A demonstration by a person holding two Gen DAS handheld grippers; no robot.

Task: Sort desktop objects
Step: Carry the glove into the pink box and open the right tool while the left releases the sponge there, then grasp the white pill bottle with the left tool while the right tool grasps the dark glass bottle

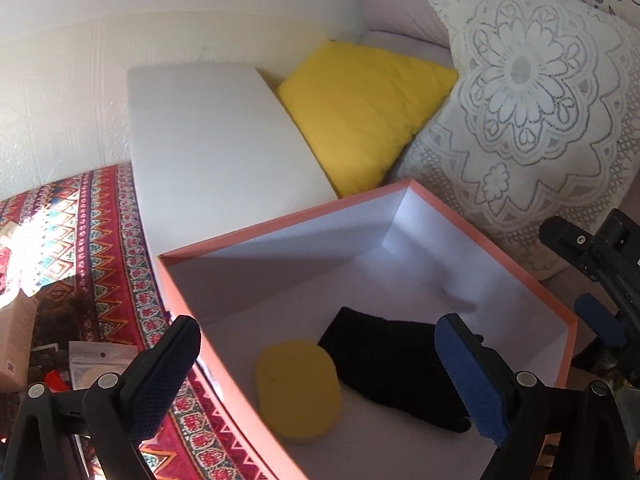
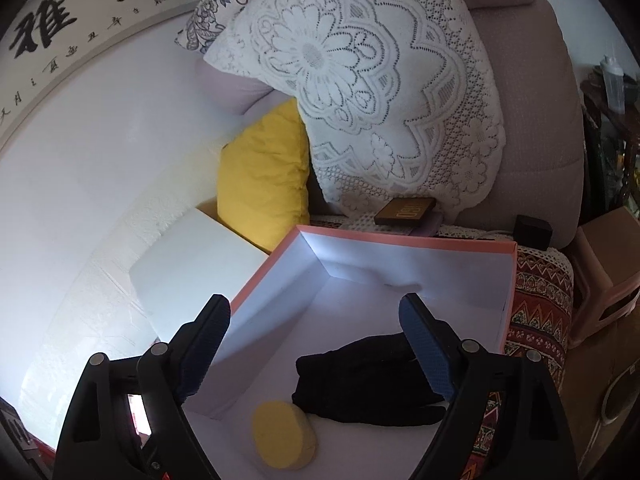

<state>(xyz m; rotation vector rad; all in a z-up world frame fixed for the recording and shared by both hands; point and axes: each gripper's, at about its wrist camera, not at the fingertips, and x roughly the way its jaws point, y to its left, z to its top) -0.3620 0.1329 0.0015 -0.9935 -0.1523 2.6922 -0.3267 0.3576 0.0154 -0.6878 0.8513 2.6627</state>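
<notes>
Your left gripper (image 1: 320, 356) is hovering over the near edge of the pink box (image 1: 492, 236), its jaws standing wide apart and gripping nothing; the left finger is hanging outside the box wall, above the patterned cloth (image 1: 100, 240), and the right finger is hanging over the box interior. Your right gripper (image 2: 316, 344) is likewise standing wide open and empty above the same pink box (image 2: 408, 240), one finger outside the left wall, the other over the inside. Inside the box, a yellow sponge (image 1: 298, 390) is lying on the white floor, touching a black glove (image 1: 384, 356) beside it; in the right wrist view the yellow sponge (image 2: 284, 428) is sitting at the near side with the black glove (image 2: 356, 384) just behind it. A white lid (image 1: 216, 140) is leaning behind the box, next to a yellow cushion (image 1: 360, 112) and a lace pillow (image 1: 528, 112). A small brown box (image 2: 404, 213) is lying beyond the far wall.
</notes>
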